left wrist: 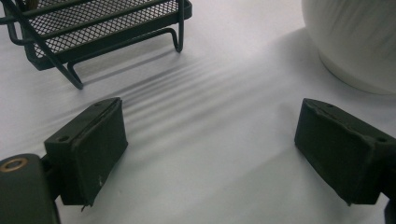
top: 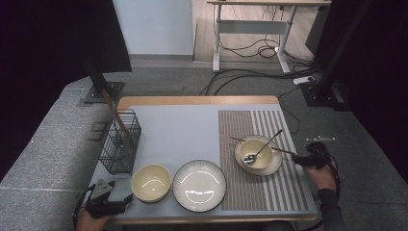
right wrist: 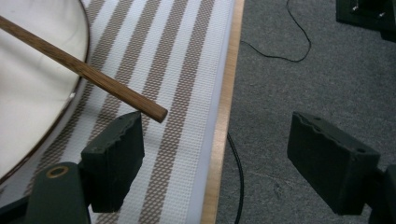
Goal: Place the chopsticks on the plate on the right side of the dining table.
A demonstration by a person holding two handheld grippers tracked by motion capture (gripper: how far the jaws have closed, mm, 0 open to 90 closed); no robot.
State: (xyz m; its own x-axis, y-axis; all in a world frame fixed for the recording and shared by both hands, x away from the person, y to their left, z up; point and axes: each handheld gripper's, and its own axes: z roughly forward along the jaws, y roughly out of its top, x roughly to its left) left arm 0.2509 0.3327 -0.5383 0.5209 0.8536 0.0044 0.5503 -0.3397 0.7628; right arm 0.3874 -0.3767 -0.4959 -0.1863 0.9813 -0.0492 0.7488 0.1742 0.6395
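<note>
Left gripper (top: 126, 196) sits low at the table's (top: 192, 113) near-left corner, held by the left hand (top: 91, 219) coming in from the bottom edge. It points right along the near edge. Jaws wide apart, nothing between the pads (left wrist: 91, 149).

Right gripper (top: 294, 159) hangs at the table's right edge, about halfway along it, and points left across the table. The right hand (top: 321, 175) and dark sleeve (top: 331, 211) rise from the bottom right corner. Jaws wide apart, one pad (right wrist: 114, 156) over the table, the other past its edge; pads press on nothing.
</note>
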